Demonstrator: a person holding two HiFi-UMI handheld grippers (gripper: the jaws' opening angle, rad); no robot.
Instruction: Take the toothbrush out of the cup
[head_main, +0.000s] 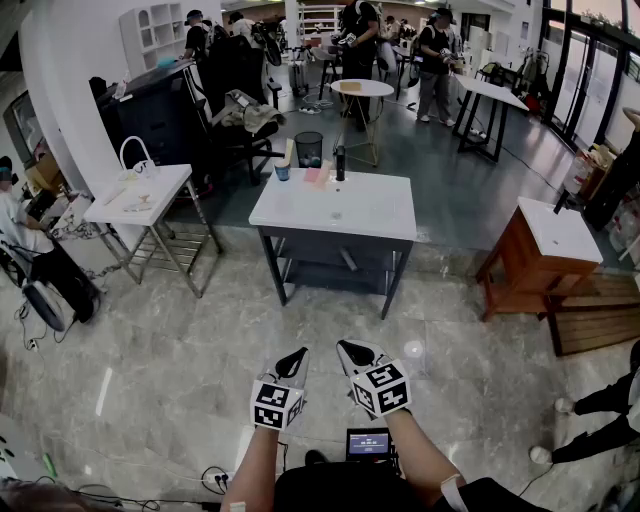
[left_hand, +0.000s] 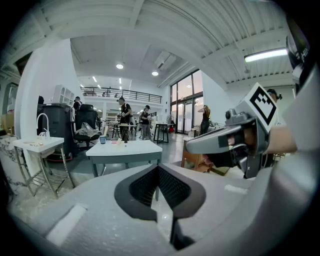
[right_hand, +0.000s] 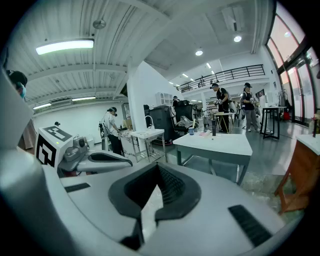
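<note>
A small blue cup (head_main: 282, 171) stands at the far left corner of the white-topped table (head_main: 350, 215), well ahead of me. A pale stick, apparently the toothbrush (head_main: 289, 152), rises from it. The cup (left_hand: 102, 140) looks tiny in the left gripper view, and the cup (right_hand: 191, 131) does too in the right gripper view. Both grippers hang side by side over the floor, far short of the table. My left gripper (head_main: 300, 353) is shut with nothing in it, and so is my right gripper (head_main: 343, 347).
A black bottle (head_main: 340, 163) and a pink item (head_main: 312, 175) sit near the cup. A white stand with a faucet (head_main: 140, 195) is at the left, a wooden cabinet (head_main: 545, 250) at the right. People work at tables behind. Marble floor lies between me and the table.
</note>
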